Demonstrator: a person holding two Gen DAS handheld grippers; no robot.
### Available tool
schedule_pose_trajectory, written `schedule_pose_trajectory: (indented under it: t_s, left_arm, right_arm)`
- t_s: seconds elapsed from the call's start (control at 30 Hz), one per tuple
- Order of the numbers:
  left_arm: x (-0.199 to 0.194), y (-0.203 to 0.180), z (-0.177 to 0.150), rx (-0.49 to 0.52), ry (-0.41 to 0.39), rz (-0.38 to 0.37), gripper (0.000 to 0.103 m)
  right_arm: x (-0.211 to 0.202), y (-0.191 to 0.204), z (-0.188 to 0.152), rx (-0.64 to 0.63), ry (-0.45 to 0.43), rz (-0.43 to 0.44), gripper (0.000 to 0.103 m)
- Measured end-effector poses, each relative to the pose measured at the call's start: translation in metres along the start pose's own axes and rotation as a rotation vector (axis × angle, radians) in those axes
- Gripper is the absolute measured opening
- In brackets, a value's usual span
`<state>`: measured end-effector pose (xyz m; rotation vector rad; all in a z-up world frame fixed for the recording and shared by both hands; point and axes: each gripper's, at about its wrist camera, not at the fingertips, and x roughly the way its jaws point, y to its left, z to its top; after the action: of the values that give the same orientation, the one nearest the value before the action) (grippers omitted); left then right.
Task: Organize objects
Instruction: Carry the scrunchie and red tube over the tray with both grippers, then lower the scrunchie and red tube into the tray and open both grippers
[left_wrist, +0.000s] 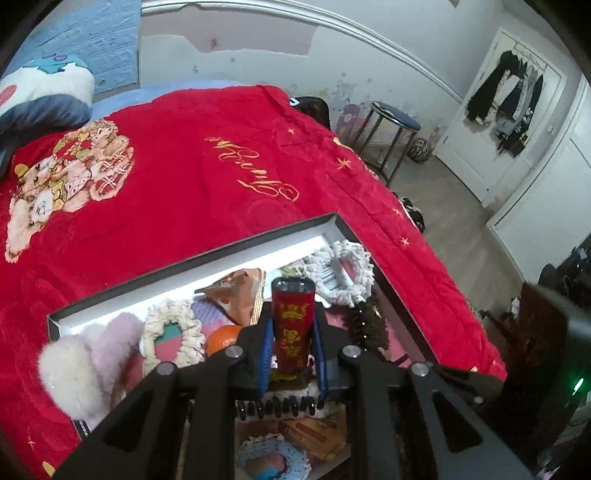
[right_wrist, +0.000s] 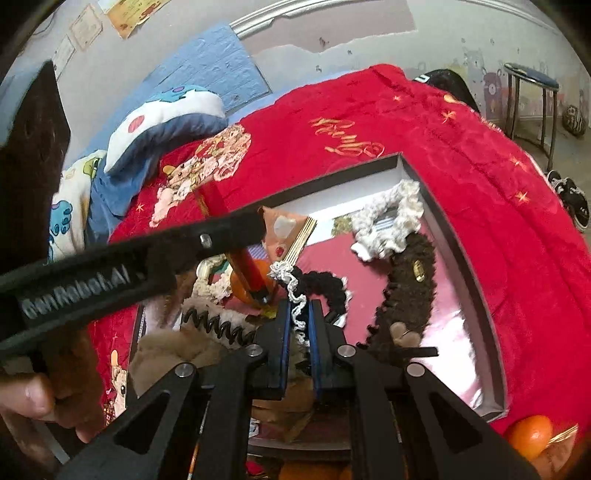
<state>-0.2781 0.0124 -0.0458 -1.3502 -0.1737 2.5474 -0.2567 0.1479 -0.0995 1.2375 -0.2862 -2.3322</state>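
The left tool (left_wrist: 291, 328) is clamped on a red cylinder with gold print (left_wrist: 291, 325), held upright over the open box (left_wrist: 207, 251) on the bed's red blanket (left_wrist: 177, 166). The right tool (right_wrist: 298, 325) is pinched on a black scrunchie with white trim (right_wrist: 325, 284), low inside that box, beside a brown furry band (right_wrist: 406, 288).

Left gripper (left_wrist: 291, 343) clamps red tube (left_wrist: 292, 325); over box (left_wrist: 207, 254)

A red quilt (left_wrist: 207, 155) covers the bed, a round stool (left_wrist: 395, 118) beside its far corner.
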Motion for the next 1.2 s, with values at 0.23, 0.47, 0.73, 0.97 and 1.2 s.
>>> schedule_pose_trajectory:
  t_s: [0.23, 0.47, 0.73, 0.97, 1.2]
  left_arm:
    - [0.001, -0.002, -0.002, 0.015, 0.002, -0.003, 0.019]
    - [-0.004, -0.001, -0.002, 0.007, -0.013, -0.013, 0.019]
    - [0.000, -0.006, -0.003, 0.008, -0.006, -0.031, 0.019]
    - [0.005, -0.005, -0.006, 0.003, 0.006, -0.035, 0.019]
    - [0.001, -0.006, -0.003, 0.010, -0.009, -0.019, 0.019]
  right_arm:
    - [-0.008, -0.013, 0.005, 0.042, -0.012, 0.000, 0.008]
    - [-0.019, -0.015, 0.004, 0.071, -0.037, 0.019, 0.008]
    - [-0.018, -0.007, 0.004, 0.039, -0.028, 0.029, 0.008]
    - [-0.021, -0.014, 0.008, 0.073, -0.049, 0.053, 0.008]
    - [-0.014, -0.020, 0.005, 0.096, -0.029, 0.061, 0.008]
